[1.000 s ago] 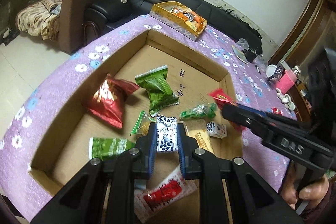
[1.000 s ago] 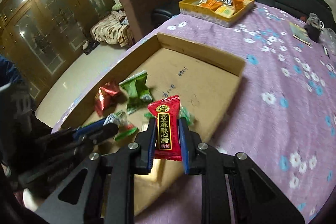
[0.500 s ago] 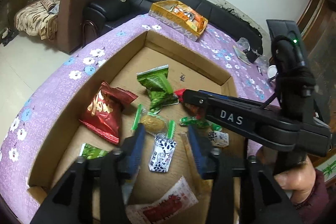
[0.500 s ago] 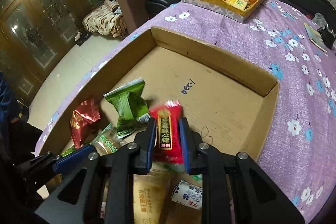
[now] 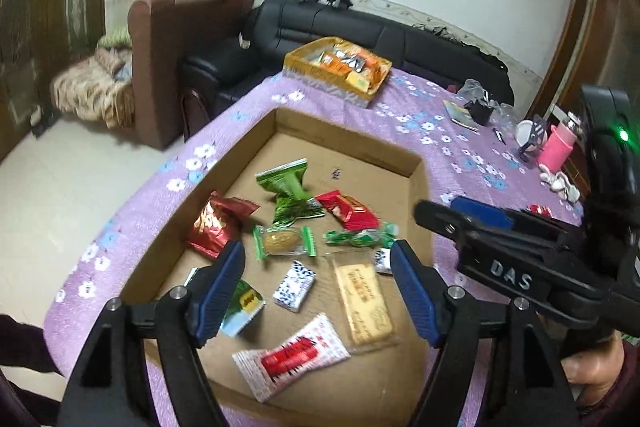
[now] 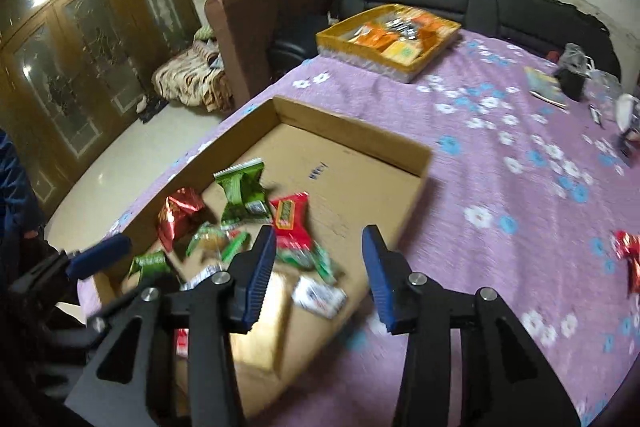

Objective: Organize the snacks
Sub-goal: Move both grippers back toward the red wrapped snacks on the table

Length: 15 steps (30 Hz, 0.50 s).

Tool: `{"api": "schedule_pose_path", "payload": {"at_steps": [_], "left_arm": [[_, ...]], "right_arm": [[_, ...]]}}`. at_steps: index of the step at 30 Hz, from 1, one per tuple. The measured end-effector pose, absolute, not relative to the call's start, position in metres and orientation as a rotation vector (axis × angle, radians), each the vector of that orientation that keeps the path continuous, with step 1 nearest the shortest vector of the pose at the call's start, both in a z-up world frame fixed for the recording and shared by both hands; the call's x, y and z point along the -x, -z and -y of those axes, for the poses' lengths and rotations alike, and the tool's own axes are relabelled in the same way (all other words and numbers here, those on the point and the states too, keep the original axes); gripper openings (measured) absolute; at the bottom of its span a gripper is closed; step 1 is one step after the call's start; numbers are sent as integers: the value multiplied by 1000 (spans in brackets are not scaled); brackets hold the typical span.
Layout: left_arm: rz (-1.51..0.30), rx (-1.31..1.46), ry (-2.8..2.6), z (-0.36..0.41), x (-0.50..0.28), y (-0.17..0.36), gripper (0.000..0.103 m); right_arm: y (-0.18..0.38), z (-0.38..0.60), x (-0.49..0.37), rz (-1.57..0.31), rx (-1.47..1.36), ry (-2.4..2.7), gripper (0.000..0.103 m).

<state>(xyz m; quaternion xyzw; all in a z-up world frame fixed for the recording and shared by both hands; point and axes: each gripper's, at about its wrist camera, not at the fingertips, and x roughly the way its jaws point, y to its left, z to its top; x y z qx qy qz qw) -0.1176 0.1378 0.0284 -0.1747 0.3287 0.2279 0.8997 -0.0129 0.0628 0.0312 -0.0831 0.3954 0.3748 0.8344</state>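
A shallow cardboard tray [image 5: 352, 133] [image 6: 352, 125] on the purple flowered tablecloth holds several snack packets. The red candy packet [image 5: 348, 213] [image 6: 292, 223] lies in it beside a green packet [image 5: 286, 183]. The blue-and-white packet [image 5: 294, 285] lies near the tray's front. My left gripper [image 5: 316, 283] is open and empty above the tray's near end. My right gripper [image 6: 320, 267] is open and empty over the tray's right side; it also shows in the left wrist view [image 5: 464, 215].
A yellow box of orange snacks [image 5: 338, 69] [image 6: 390, 39] stands at the table's far edge. A red wrapped candy [image 6: 628, 259] lies loose on the cloth at right. A pink cup [image 5: 554, 149] and small items sit far right. Sofas stand behind the table.
My left gripper let go of the blue-and-white packet and opened wide. My right gripper carried the red candy packet over the tray, released it there and opened. Both pulled back.
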Motion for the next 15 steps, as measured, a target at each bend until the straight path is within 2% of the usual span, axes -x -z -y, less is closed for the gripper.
{"api": "schedule_pose_path", "payload": {"at_steps": [6,15], "left_arm": [[-669,207,-513,-96,115,-42,79],[-706,107,-438,-43,104,-45,79]], "right_arm": [[-29,-14,25,-842,129,-747,47],[-24,51,34,-835,64,-683,49]]}}
